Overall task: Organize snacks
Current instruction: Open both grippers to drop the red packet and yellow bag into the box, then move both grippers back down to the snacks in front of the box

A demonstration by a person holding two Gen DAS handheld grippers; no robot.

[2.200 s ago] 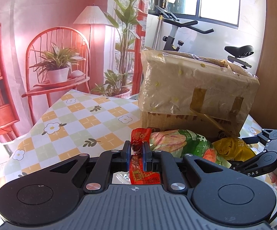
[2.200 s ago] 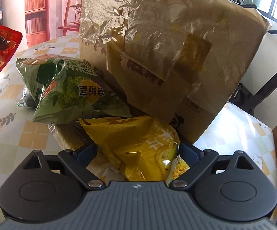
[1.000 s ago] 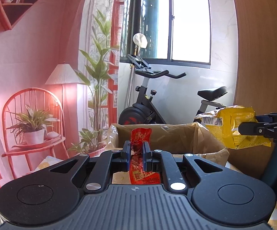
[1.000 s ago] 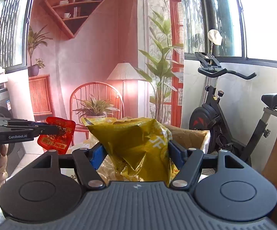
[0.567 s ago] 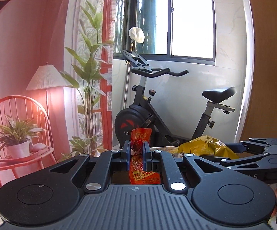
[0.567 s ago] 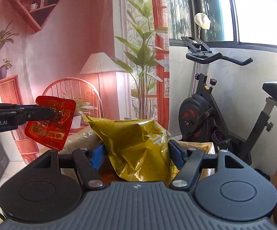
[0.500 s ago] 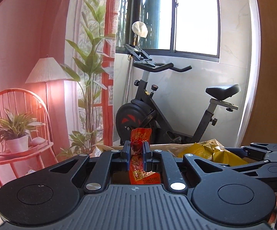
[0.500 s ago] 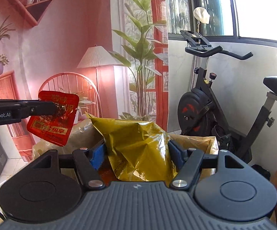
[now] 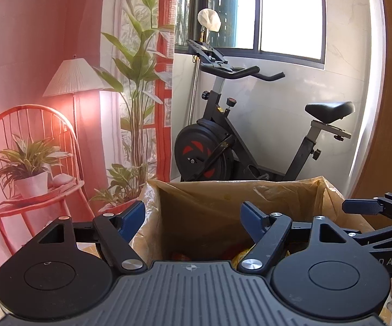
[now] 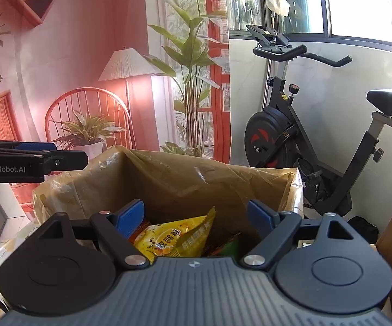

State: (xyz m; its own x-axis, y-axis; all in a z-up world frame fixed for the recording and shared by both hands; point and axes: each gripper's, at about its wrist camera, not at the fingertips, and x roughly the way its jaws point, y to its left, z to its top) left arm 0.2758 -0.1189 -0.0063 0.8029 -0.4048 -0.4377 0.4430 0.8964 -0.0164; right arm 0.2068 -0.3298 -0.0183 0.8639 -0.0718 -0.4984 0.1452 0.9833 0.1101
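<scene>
With both the left gripper and the right gripper wide open and empty above the box, where the yellow snack bag lies, they should be lifted straight up, clear of the liner

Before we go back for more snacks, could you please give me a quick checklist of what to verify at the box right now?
1. Left tool open and empty: ok, its jaws are spread wide with nothing between them.
2. Right tool open and empty: ok, jaws spread, nothing gripped.
3. Yellow snack bag inside the cardboard box: ok, it lies below the rim.
4. Red snack packet in the box: cannot tell for sure; only a sliver of red shows at the bottom in the left wrist view.
5. Tools apart from each other: ok, the left one sits off to the side in the right wrist view.
6. Snacks left on the table: cannot tell, hardly any table is in view.
</scene>
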